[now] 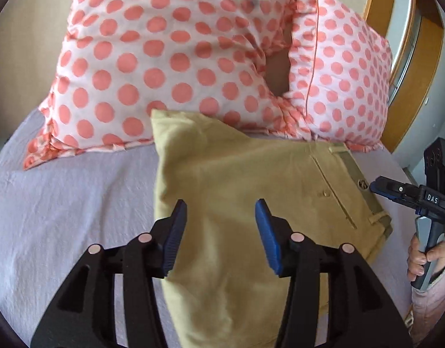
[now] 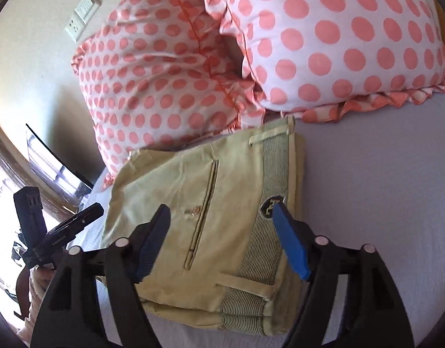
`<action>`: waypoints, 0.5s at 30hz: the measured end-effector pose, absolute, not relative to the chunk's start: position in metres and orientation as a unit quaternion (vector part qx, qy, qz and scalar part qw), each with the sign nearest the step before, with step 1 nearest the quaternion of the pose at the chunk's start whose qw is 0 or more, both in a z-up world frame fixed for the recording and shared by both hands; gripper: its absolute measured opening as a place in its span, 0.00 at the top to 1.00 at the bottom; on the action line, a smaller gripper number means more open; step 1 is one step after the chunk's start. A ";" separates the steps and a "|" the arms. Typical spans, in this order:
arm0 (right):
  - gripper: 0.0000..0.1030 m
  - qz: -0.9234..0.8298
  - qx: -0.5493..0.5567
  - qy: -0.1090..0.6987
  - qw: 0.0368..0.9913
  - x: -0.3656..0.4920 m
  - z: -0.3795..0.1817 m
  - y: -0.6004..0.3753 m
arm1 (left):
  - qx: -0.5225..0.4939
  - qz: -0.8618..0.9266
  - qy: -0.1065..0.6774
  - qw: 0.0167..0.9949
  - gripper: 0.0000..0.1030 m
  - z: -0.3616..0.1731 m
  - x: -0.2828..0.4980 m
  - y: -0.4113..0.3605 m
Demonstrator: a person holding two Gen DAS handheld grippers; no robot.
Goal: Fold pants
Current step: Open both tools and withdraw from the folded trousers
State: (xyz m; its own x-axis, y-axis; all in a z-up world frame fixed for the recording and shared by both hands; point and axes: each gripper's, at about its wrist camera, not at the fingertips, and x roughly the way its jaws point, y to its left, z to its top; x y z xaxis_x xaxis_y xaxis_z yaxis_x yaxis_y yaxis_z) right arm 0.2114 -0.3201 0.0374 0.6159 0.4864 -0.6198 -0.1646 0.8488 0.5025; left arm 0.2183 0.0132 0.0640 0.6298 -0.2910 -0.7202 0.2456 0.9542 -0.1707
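Nearest, the left gripper [image 1: 221, 217] hangs above the pants [image 1: 251, 188] with its jaws spread wide and nothing between them; the right gripper [image 2: 222, 232] is likewise wide and empty over the waistband [image 2: 273, 179] end. The tan pants lie on the pale sheet [image 1: 62, 203] as a compact, layered rectangle, back pocket [image 2: 205, 211] upward, so the folding looks finished or nearly so, with both tools released. Beyond, the far edge touches two spotted pillows [image 1: 164, 58] leaning at the head of the bed.
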 end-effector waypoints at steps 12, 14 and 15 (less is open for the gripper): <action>0.01 0.069 0.069 0.392 0.915 0.105 0.038 -0.279 | 0.039 -0.072 0.440 0.894 0.09 0.039 0.119 0.000; 0.01 0.073 0.065 0.400 0.911 0.088 0.027 -0.271 | 0.043 -0.079 0.448 0.889 0.09 0.035 0.093 0.001; 0.01 0.070 0.063 0.407 0.908 0.087 0.021 -0.268 | 0.044 -0.078 0.452 0.888 0.09 0.032 0.085 0.000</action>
State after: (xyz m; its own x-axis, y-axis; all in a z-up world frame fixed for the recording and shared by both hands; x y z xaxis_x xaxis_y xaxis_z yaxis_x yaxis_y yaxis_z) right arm 0.0870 -0.2680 0.0206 0.6581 0.1790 -0.7314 -0.0768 0.9822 0.1714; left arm 0.0846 0.0001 0.0315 0.5795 -0.0985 -0.8090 0.1777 0.9841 0.0074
